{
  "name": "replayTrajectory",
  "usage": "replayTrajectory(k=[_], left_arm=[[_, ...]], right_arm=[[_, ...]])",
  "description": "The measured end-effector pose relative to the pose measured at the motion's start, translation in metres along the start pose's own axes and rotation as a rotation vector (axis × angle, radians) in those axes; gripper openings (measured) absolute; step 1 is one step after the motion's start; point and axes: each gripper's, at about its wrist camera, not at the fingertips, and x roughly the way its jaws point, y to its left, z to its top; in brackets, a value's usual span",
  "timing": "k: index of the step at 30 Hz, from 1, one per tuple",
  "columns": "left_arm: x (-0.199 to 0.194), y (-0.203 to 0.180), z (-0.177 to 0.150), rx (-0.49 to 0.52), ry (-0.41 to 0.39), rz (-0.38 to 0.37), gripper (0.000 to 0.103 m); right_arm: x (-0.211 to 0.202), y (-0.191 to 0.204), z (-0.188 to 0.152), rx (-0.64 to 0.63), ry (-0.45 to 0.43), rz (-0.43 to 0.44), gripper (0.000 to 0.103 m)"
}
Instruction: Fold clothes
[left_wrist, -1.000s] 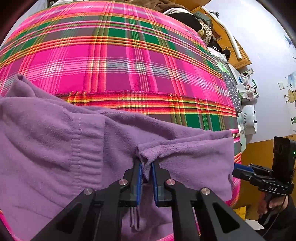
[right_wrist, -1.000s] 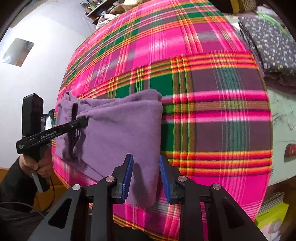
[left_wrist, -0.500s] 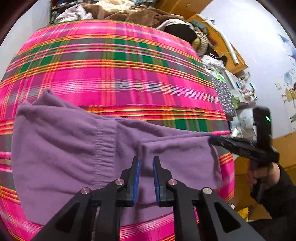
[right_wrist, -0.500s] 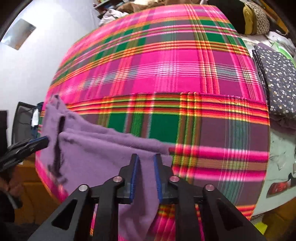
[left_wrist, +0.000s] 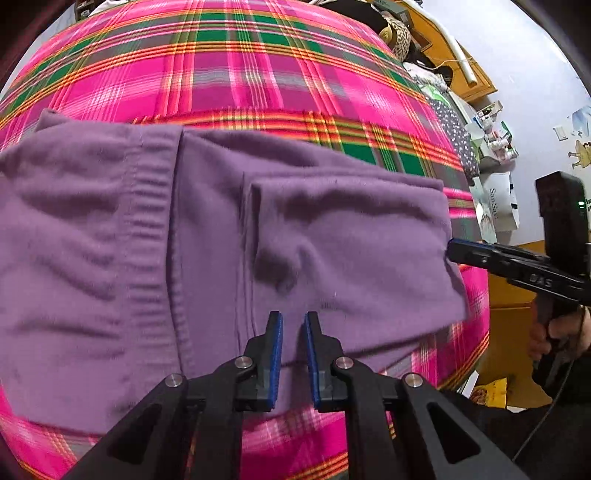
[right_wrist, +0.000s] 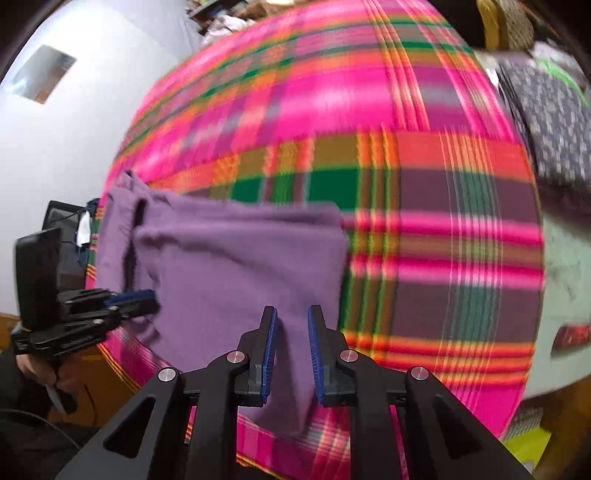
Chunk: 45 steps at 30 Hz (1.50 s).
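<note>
A purple garment (left_wrist: 207, 236) lies folded on a pink plaid cloth (left_wrist: 229, 74) that covers the surface under it, near the cloth's front edge, with a ribbed band running across its left part. The left tongs (left_wrist: 292, 332) hang just over its near edge, blue pads narrowly apart and empty. The right tongs (right_wrist: 290, 332) sit at its right end, also slightly parted with nothing between them. A dotted dark fabric (right_wrist: 554, 122) lies beyond the cloth's right side.
</note>
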Motion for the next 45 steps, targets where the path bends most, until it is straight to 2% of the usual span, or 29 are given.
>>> replayTrajectory(k=[5, 10, 12, 15, 20, 26, 32, 35, 39, 44, 45], left_arm=[[-0.018, -0.014, 0.014, 0.045, -0.052, 0.004, 0.013], [-0.015, -0.017, 0.052, 0.039, -0.114, 0.031, 0.013], [-0.007, -0.01, 0.06, 0.022, -0.101, 0.032, 0.013], [0.008, -0.002, 0.063, 0.004, -0.063, 0.026, 0.006], [-0.006, -0.005, 0.052, 0.025, -0.069, 0.04, 0.006], [-0.012, -0.007, 0.027, 0.007, -0.049, 0.034, 0.006], [-0.021, -0.021, 0.018, 0.05, -0.064, 0.086, 0.006], [-0.013, -0.023, 0.014, 0.08, -0.037, 0.123, 0.006], [0.001, -0.023, 0.008, 0.114, 0.008, 0.156, 0.006], [0.001, -0.026, 0.006, 0.167, -0.005, 0.157, 0.007], [0.001, -0.025, 0.005, 0.175, -0.008, 0.153, 0.007]], right_arm=[[-0.01, 0.001, -0.004, 0.0, -0.026, 0.017, 0.019], [-0.008, 0.012, -0.01, -0.03, -0.012, 0.024, 0.019], [-0.001, 0.012, -0.016, -0.031, 0.013, 0.018, 0.019], [0.003, 0.01, -0.023, -0.024, 0.031, 0.013, 0.017], [-0.012, 0.014, -0.028, -0.04, 0.008, 0.01, 0.019], [0.0, 0.005, -0.038, -0.007, 0.05, -0.001, 0.017], [0.003, 0.01, -0.035, -0.018, 0.072, -0.027, 0.018], [0.004, 0.015, -0.037, -0.012, 0.057, -0.052, 0.019], [0.006, 0.023, -0.041, -0.003, 0.029, -0.091, 0.026], [0.007, 0.037, -0.047, -0.027, -0.017, -0.151, 0.033], [0.008, 0.039, -0.048, -0.022, -0.025, -0.156, 0.037]])
